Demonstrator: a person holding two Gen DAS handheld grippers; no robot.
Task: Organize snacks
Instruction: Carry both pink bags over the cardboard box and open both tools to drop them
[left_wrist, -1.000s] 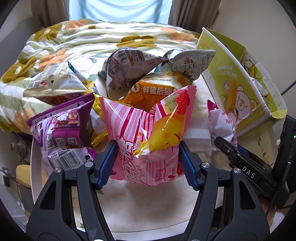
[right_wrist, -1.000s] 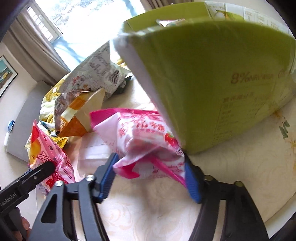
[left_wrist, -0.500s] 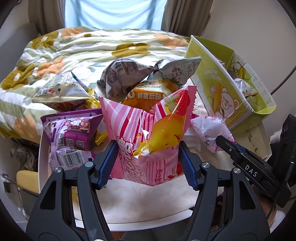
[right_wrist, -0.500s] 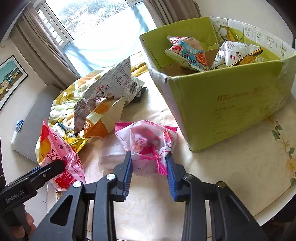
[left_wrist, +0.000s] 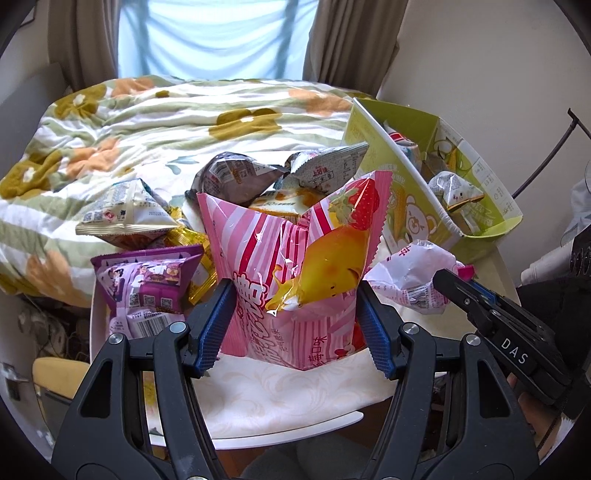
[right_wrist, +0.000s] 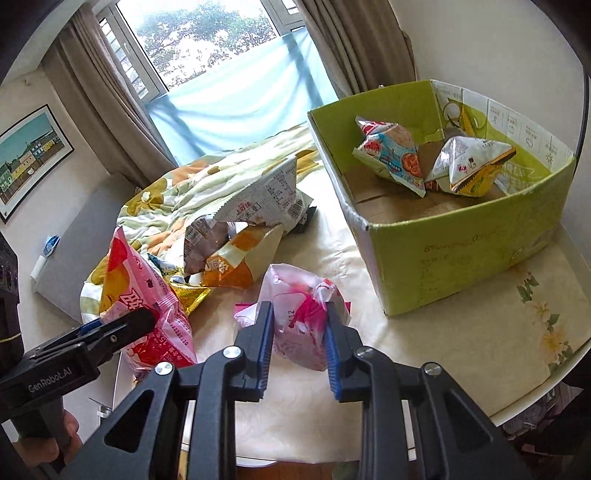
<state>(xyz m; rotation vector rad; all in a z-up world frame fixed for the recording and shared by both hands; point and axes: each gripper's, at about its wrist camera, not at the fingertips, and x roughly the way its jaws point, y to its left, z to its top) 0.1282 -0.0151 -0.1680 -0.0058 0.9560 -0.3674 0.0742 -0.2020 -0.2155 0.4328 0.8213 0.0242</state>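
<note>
Bed (left_wrist: 184, 122) with floral quilt fills the left wrist view's background; only the right wrist view shows the window (right_wrist: 207, 37) and a framed picture (right_wrist: 33, 155) on the wall. Desk (right_wrist: 461, 332) has bare cloth in front of the green box (right_wrist: 472, 251), its edge close on the right. The box sits open at the desk's far right, holding a blue-red packet (right_wrist: 391, 155) and a white-yellow packet (right_wrist: 469, 166). Loose snack pile (left_wrist: 258, 177) sits mid-desk. Left gripper (left_wrist: 295, 321) clamps the pink striped bag (left_wrist: 295, 258), lifted off the desk. Right gripper (right_wrist: 299, 332) pinches tight on the small pink-white packet (right_wrist: 303, 295), near the box's front wall
</note>
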